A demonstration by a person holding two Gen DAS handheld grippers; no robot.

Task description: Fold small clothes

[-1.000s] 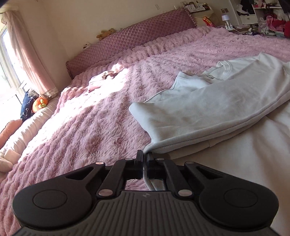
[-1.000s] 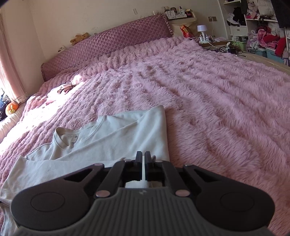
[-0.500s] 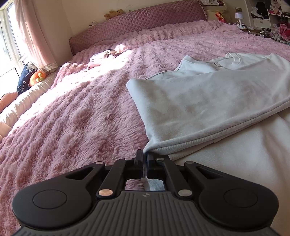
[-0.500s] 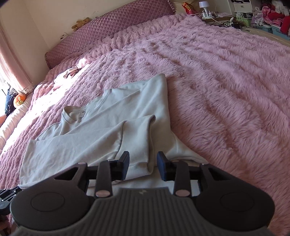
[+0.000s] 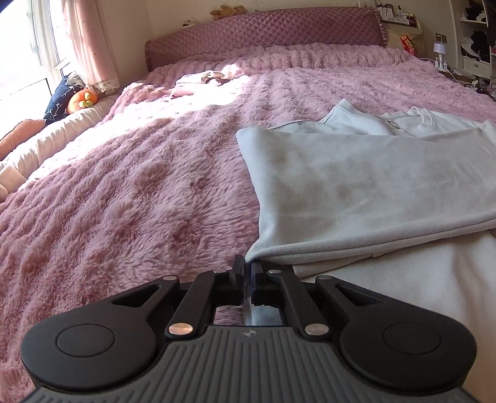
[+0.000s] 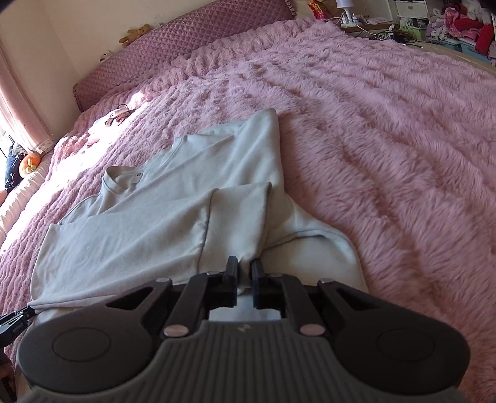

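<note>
A pale grey-white shirt (image 5: 356, 186) lies on the pink bed, its lower part folded up over its body and its collar (image 6: 119, 178) pointing toward the headboard. My left gripper (image 5: 247, 266) is shut on the folded shirt's near left corner, with cloth pinched between its fingers. In the right wrist view the shirt (image 6: 155, 223) spreads out to the left. My right gripper (image 6: 245, 269) is at the shirt's near right edge, jaws closing, and a bunch of fabric is squeezed between the pads. The tip of the left gripper (image 6: 15, 319) shows at the lower left.
A fluffy pink blanket (image 6: 387, 139) covers the whole bed. The quilted headboard (image 5: 263, 34) is at the far end, with small pink clothes (image 5: 198, 80) lying near it. Pillows and an orange plush (image 5: 82, 99) line the window side. Cluttered shelves (image 6: 458, 28) stand beyond the far right.
The right gripper opened, dropped nearer to the shirt's near edge and closed on the fabric there. The left gripper rolled to level and kept its hold on the corner.
</note>
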